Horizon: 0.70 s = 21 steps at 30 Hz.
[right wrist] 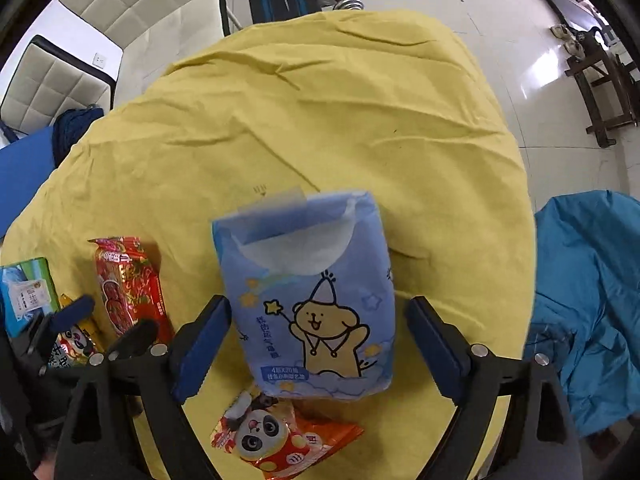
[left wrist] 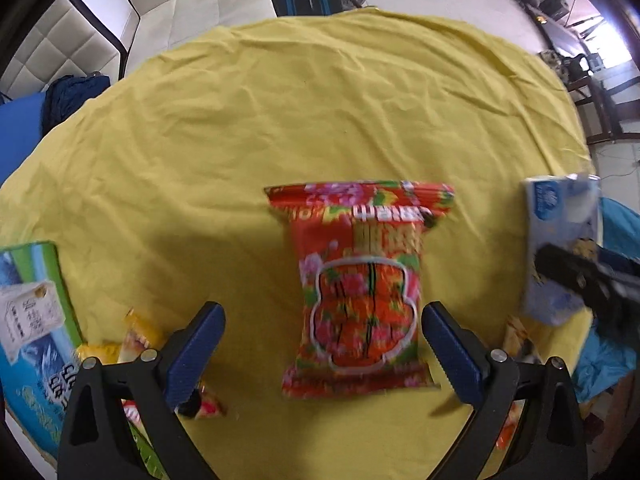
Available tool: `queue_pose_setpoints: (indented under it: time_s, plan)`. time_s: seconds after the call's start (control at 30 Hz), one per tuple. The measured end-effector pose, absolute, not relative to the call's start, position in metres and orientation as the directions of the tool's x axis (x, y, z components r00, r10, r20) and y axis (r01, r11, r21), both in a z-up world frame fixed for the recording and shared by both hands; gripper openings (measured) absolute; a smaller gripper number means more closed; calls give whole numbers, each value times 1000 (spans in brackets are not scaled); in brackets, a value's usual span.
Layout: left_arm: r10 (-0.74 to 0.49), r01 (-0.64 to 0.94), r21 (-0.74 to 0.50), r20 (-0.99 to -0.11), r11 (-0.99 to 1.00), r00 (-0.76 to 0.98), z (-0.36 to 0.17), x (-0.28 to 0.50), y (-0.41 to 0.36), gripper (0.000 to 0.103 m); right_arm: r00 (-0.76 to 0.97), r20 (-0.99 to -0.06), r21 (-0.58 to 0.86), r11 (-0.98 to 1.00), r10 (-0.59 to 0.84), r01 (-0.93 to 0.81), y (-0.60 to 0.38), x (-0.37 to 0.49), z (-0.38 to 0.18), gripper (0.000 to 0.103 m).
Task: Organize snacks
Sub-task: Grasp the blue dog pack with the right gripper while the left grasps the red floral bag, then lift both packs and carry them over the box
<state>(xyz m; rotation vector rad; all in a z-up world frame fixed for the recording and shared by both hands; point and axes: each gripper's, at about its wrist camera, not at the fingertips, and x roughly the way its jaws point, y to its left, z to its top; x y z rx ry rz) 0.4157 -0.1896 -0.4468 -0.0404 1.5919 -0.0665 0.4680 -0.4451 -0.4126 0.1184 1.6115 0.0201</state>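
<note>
Yellow-clothed worktop (left wrist: 280, 120); left tongs (left wrist: 322, 340) spread wide around red snack packet (left wrist: 360, 280), right tongs (right wrist: 318, 336) likewise around blue tissue pack (right wrist: 312, 300).

Red floral snack packet (left wrist: 356, 284) flat on the yellow cloth, long axis running near to far, sealed, top seam at the far end. Blue tissue pack (right wrist: 308, 296) with cartoon bear print, flap peeled open at the far end, white tissue showing, to its right. Panda-print orange snack bag (right wrist: 276, 436) nearer, partly tucked under the tissue pack's near edge
</note>
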Motion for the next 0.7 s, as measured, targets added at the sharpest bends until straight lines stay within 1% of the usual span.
queue_pose_setpoints:
  time_s: [0.03, 0.1, 0.13, 0.17, 0.2, 0.23, 0.27, 0.33, 0.43, 0.5, 0.57, 0.7]
  plan:
    - [-66, 21, -67, -997, 998, -24, -451, 418, -192, 99, -40, -995, 92, 993, 95, 68, -445, 468, -415, 91]
    - [-68, 24, -69, -997, 997, -25, -455, 420, -193, 80, -32, -996, 81, 994, 83, 74, -441, 459, -419, 91]
    - [-55, 25, -55, -998, 998, -21, -457, 419, -193, 79, -30, -997, 72, 994, 75, 80, -436, 455, -422, 90]
    - [-49, 34, -49, -999, 998, -2, -456, 418, -193, 71, -32, -997, 61, 994, 64, 89, -436, 454, -424, 88]
    - [-44, 40, -44, -999, 998, 12, -454, 416, -193, 61, -33, -998, 47, 994, 50, 94, -435, 453, -426, 77]
    - [-39, 46, -38, -999, 998, 20, -452, 414, -194, 55, -38, -999, 36, 995, 39, 93, -434, 452, -427, 68]
    - [-33, 51, -32, -999, 998, 30, -449, 411, -194, 44, -43, -999, 28, 995, 32, 93, -433, 450, -427, 67]
    - [-27, 55, -25, -999, 998, 37, -446, 403, -192, 43, -60, -998, 24, 995, 29, 97, -424, 438, -430, 59]
    - [-20, 58, -18, -999, 998, 36, -445, 392, -190, 43, -82, -996, 20, 996, 27, 92, -422, 428, -432, 60]
    - [-29, 48, -27, -999, 999, 38, -449, 388, -187, 46, -91, -995, 24, 995, 33, 96, -421, 424, -437, 62]
    - [-26, 48, -24, -999, 999, 35, -448, 387, -186, 46, -95, -995, 14, 995, 23, 95, -421, 419, -443, 63]
    - [-18, 45, -17, -999, 999, 36, -453, 397, -187, 45, -89, -996, -20, 997, -12, 80, -415, 413, -456, 63]
